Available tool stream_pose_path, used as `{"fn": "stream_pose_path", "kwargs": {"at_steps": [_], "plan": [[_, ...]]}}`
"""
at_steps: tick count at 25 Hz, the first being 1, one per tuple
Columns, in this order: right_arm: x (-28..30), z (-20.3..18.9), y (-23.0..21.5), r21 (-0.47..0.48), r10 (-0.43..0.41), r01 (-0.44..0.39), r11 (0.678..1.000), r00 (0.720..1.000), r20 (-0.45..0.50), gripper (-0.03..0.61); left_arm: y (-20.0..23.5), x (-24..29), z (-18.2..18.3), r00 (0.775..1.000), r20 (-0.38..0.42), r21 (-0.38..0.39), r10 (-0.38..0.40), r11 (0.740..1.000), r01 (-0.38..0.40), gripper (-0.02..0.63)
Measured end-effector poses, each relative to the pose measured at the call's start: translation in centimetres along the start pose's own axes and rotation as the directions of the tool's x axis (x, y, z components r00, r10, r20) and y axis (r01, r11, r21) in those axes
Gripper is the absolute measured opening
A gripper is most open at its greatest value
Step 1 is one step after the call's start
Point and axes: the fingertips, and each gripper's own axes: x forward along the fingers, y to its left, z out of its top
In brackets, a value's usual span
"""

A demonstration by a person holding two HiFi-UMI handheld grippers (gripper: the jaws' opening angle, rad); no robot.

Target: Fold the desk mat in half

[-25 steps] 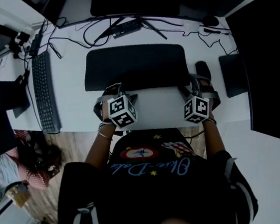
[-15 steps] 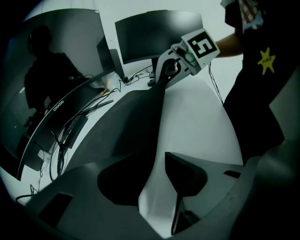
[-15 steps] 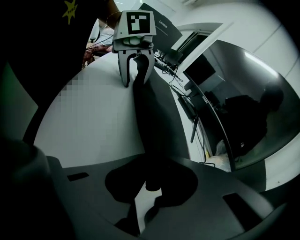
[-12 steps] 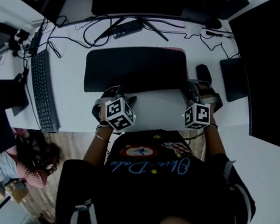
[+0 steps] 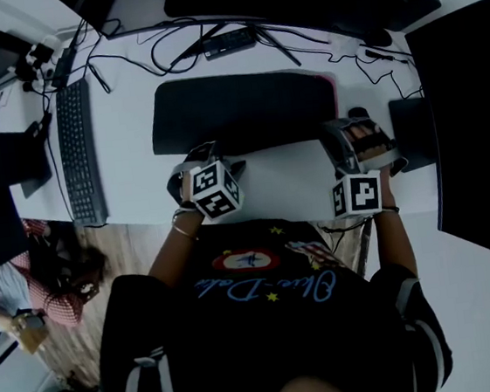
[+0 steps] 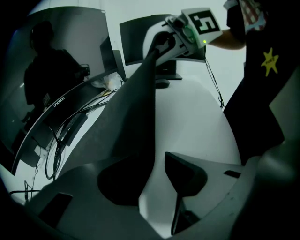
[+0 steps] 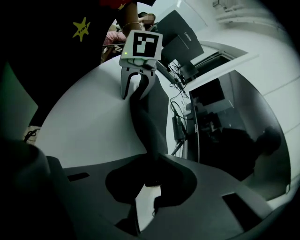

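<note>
At the near edge of the white desk (image 5: 287, 181), the right gripper (image 7: 150, 180) is closing its jaws on the raised near right corner of the black rectangular desk mat (image 5: 244, 112). The left gripper (image 6: 154, 176) has its jaws apart, with the mat's near edge beside one pad, unpinched. Gripping seems to be the step in hand: the left must clamp next, then both corners carry over to the far edge.
</note>
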Motion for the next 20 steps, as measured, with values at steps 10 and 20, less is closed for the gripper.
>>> {"fn": "stream_pose_path", "kwargs": {"at_steps": [10, 20], "plan": [[-1.0, 5.8, -5.7, -0.235, -0.049, 0.041, 0.971, 0.998, -0.029, 0.035, 0.0, -0.3, 0.3, 0.996, 0.088, 0.003, -0.029, 1.000, 0.029, 0.156], [0.1, 11.7, -9.0, -0.468, -0.037, 0.020, 0.883, 0.999, -0.027, 0.035, 1.3, -4.1, 0.1, 0.953, 0.301, -0.128, -0.034, 0.989, 0.076, 0.161]]}}
